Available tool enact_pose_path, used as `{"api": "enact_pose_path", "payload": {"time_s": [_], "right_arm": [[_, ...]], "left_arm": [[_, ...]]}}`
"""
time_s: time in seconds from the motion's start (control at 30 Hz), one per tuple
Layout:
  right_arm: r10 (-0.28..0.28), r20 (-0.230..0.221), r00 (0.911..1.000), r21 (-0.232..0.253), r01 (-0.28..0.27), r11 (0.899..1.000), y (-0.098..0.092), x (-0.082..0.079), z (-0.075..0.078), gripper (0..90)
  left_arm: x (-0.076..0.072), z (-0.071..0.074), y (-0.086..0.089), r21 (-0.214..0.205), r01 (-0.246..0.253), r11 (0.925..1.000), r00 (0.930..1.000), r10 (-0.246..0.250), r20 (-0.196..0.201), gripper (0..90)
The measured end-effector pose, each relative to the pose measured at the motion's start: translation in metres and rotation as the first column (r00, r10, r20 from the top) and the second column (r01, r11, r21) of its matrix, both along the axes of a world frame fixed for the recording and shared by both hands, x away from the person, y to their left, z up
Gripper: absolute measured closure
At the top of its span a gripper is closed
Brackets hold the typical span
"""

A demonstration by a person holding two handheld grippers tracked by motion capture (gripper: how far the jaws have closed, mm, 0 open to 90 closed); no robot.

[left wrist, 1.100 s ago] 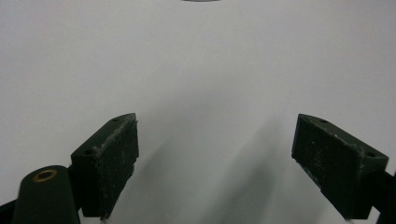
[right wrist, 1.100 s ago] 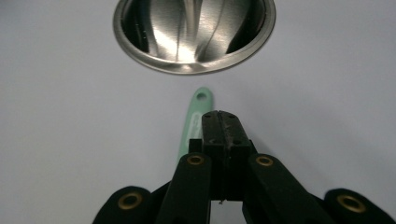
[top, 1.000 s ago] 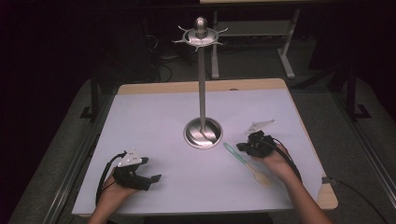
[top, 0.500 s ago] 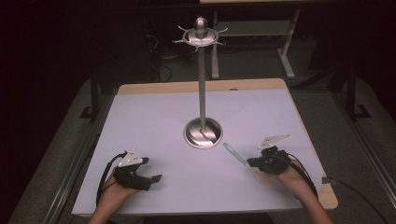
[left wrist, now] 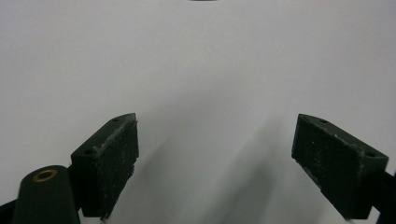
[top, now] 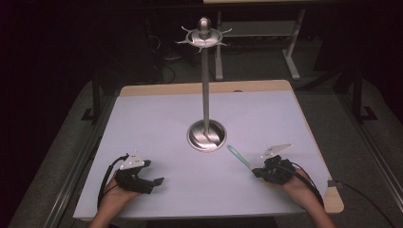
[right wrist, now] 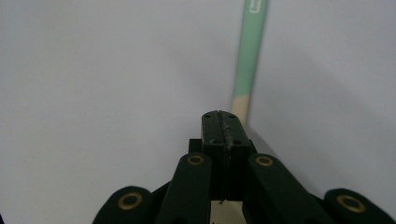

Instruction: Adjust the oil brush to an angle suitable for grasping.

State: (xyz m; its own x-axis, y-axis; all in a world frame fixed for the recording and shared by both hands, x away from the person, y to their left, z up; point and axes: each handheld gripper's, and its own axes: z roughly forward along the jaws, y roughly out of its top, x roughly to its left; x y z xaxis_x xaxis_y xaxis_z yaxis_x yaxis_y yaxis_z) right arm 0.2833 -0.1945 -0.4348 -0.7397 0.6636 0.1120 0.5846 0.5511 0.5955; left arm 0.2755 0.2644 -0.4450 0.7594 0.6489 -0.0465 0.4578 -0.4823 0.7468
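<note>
Right claw [right wrist: 219,122]: I am clenching it on the mint-handled utensil [top: 239,156], lower right of the high view.
Left claw [top: 153,183]: I am keeping it released, holding nothing.
Risk: the thin handle is probably slipping or pivoting if I am swinging toward the stand [top: 206,85].

The left gripper [top: 151,182] sits at the near left, held in the person's left hand [top: 114,199], whose forearm comes in from the near edge; its jaws stand wide apart, pointing right and slightly far, nothing between them; the grey three-cornered plate tops its body, and a black cable loops off its left side. The right gripper [top: 257,172] sits at the near right in the right hand [top: 297,186]; its jaws are pressed flat together, pointing left; its own grey plate tilts up on the far side; a cable runs back along the wrist.
</note>
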Motion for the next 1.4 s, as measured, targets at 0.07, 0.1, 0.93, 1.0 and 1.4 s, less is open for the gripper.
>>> {"api": "enact_pose_path", "payload": {"time_s": [0.07, 0.1, 0.93, 1.0, 1.4], "right_arm": [[0.002, 0.016, 0.9999, -0.031, -0.002, 1.0, 0.002, -0.001, 0.001, 90.0], [-0.001, 0.013, 0.9999, -0.036, 0.001, 0.999, 0.003, -0.002, 0.002, 90.0], [-0.038, 0.027, 0.9989, 0.004, 0.038, 0.999, -0.021, 0.022, 0.002, 89.8], [-0.035, 0.026, 0.999, 0.031, 0.034, 0.999, -0.023, 0.022, 0.005, 86.8], [-0.022, 0.006, 0.9997, 0.043, 0.022, 0.999, -0.02, 0.032, 0.01, 69.6]], "left_arm": [[-0.001, 0.0, 0.0, 0.0, -0.001, 1.0, 1.0, 0.001, 0.002, 14.4], [-0.001, 0.001, 0.0, -0.001, -0.001, 1.0, 1.0, 0.001, 0.003, 14.4], [-0.001, 0.0, 0.0, 0.001, -0.004, 1.0, 1.0, 0.004, 0.003, 14.4], [0.0, 0.001, 0.0, 0.004, -0.003, 1.0, 1.0, 0.003, 0.002, 14.4], [-0.001, 0.0, -0.001, -0.006, -0.005, 1.0, 1.0, 0.005, 0.005, 14.4]]}}
